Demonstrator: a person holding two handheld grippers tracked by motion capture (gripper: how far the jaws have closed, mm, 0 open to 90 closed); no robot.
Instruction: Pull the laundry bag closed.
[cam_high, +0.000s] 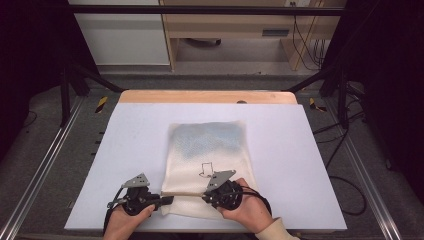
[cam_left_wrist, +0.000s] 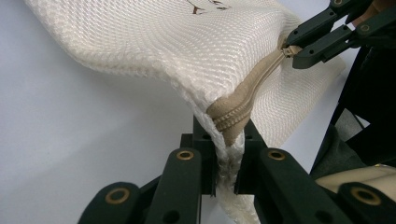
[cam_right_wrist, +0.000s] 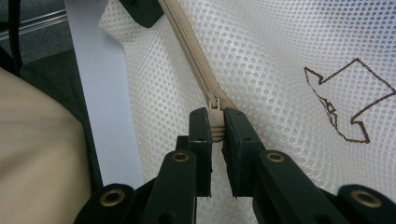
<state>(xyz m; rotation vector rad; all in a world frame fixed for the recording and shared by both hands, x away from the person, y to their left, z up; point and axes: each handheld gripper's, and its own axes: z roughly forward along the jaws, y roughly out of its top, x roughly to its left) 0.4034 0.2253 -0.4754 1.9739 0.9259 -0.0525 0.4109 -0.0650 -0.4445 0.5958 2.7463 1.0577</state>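
Two grippers: I held one in each hand at the near edge of the table (cam_high: 300, 150), both on the same cream mesh zip bag (cam_high: 210, 150).
Left gripper (cam_left_wrist: 227, 154): my jaws were pinched narrow on the bag's corner, right at the end of the beige zipper tape (cam_left_wrist: 243, 105), with mesh and tape squeezed between the pads.
Right gripper (cam_right_wrist: 215, 133): my jaws were closed tight on the small beige zipper pull (cam_right_wrist: 215, 122), the slider sitting just beyond their tips.
Where the bag was: flat on the pale table in front of me, its zipper edge nearest me and its brown outline print (cam_right_wrist: 343, 100) farther in on the mesh.
Long axis: the zipper ran level across the near edge, straight from my left jaws to my right jaws, and looked taut between them.
Nearer hand: the right had the pull; the left was only the anchor at the far end of the tape.
Coming move, as I judged it: the pull had to travel along that line, so the left grip needed to hold firm while the right drew sideways, not upward.
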